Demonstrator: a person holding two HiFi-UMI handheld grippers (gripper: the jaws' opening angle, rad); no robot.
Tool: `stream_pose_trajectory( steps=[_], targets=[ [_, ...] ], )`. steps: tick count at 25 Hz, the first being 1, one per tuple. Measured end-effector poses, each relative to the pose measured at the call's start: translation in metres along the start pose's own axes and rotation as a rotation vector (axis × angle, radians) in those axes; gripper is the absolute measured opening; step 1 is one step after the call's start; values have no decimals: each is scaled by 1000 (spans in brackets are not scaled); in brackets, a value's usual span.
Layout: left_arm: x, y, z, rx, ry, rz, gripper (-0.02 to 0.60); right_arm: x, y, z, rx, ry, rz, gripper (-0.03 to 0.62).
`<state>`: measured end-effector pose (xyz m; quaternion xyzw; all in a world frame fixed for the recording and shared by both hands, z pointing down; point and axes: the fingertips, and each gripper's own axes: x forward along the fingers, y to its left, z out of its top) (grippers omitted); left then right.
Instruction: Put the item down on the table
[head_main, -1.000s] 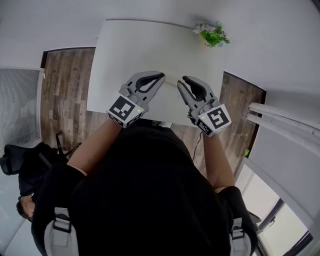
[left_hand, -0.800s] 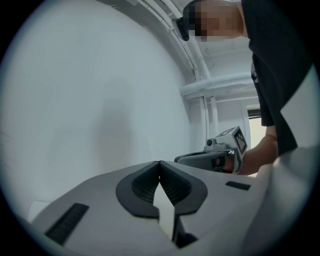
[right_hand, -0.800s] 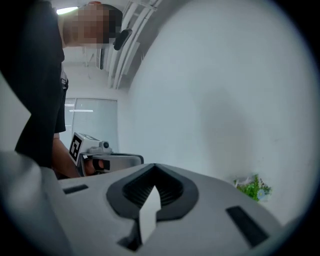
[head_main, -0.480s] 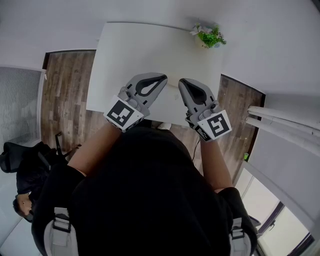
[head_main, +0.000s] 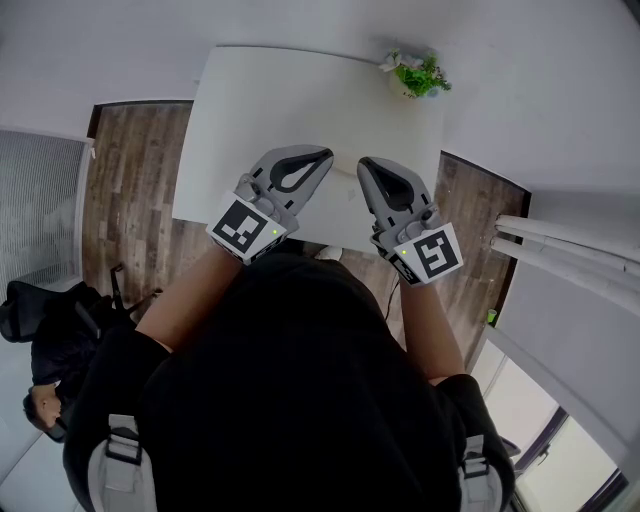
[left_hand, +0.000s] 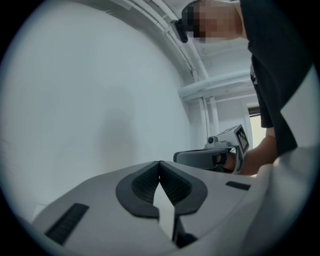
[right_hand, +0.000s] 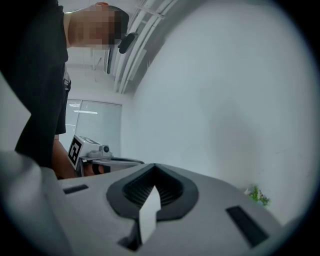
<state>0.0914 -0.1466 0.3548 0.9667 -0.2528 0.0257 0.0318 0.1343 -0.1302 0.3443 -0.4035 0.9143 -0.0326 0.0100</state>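
The person stands at the near edge of a white table (head_main: 300, 90), holding both tongs out side by side over the tabletop. The left gripper (head_main: 322, 154) points forward and a little to the right. The right gripper (head_main: 364, 163) points forward and a little to the left, so the two tips are near each other but apart. Whether they rest on the surface or hang above it, I cannot tell.

In the left gripper view the two ribbed black pads (left_hand: 172, 186) meet at the front, leaving only a narrow wedge of pale background behind the contact. The jaws are closed with nothing between them. The right gripper view shows the same thing: its pads (right_hand: 167, 192) are pressed together at the tip and grip nothing. Each gripper's marker cube faces back toward the person's black top (head_main: 290, 380).

The only object I can make out on the table is a small potted plant (head_main: 418, 72), green leaves with pale flowers, at the far right corner. It is well apart from both grippers, beyond the right one and off to its right. In the right gripper view it shows as a small green tuft low at the right edge. I cannot tell whether the plant is the item the task means. Wooden flooring (head_main: 130, 170) shows on either side of the table.
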Motion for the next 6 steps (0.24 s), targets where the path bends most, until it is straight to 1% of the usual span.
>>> stream_pose_trajectory(
  steps=[3, 6],
  targets=[
    [0, -3, 1, 2, -18, -7, -6, -1, 2, 1, -3, 0, 5, 2],
    [0, -5, 4, 6, -12, -7, -6, -3, 2, 1, -8, 4, 5, 2]
  ],
)
